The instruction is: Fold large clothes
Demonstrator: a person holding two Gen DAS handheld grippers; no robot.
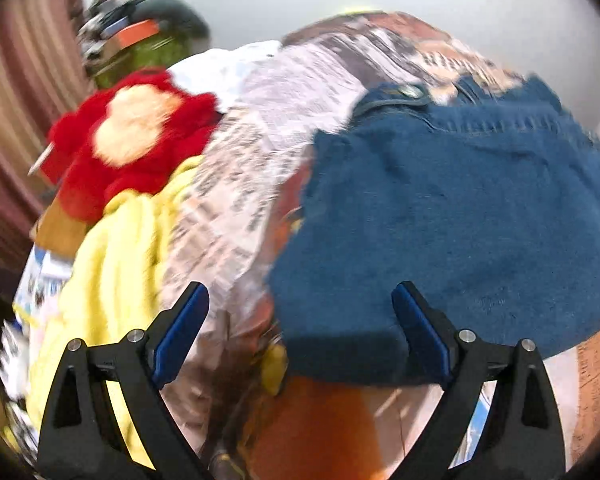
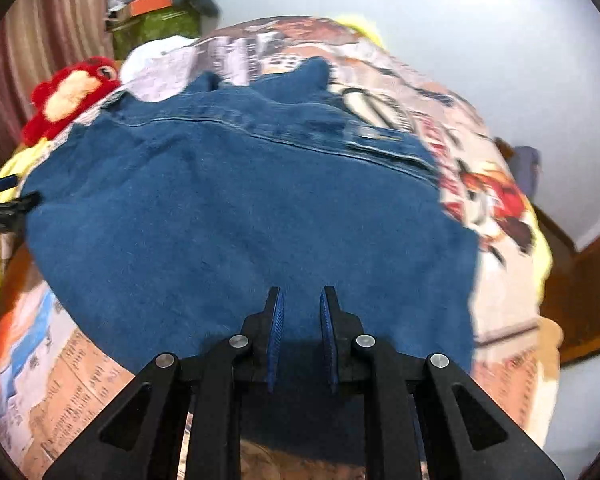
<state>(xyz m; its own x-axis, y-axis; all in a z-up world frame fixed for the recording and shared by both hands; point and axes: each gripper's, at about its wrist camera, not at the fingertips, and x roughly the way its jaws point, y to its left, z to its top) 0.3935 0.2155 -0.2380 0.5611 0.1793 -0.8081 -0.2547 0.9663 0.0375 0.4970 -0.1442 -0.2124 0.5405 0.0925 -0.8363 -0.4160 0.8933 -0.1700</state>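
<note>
Your right gripper point(image 2: 302, 308) is sitting nearly closed, with blue denim between its two ribbed blue pads, so it is looking like you are pinching the near edge of the jeans point(image 2: 240, 208). Whether the pads are truly squeezing the cloth is hard to tell, because a small gap is showing between them. Your left gripper point(image 1: 300, 312) is hanging wide open and holding nothing, just beside the jeans' left edge.

The jeans are lying spread out on a bed cover point(image 2: 480, 208) printed with newspaper words and cartoon pictures. The denim is looking thick and a bit heavy, floppy but not slippery (it should not slide out of a good pinch). It is probably going to sag in the middle, so you are better off holding it at two spots. The stitched waistband point(image 1: 492, 124), with its metal button point(image 1: 410, 91), is the firmest part to grab, and it is lying at the far side. The near edge is softer and thinner.

To the left, a soft yellow blanket point(image 1: 112, 264) is bunching up. Farther back, a fluffy red plush toy point(image 1: 132, 140) is lying near the curtain point(image 1: 16, 112). A plain white wall point(image 2: 500, 40) is standing behind everything.
</note>
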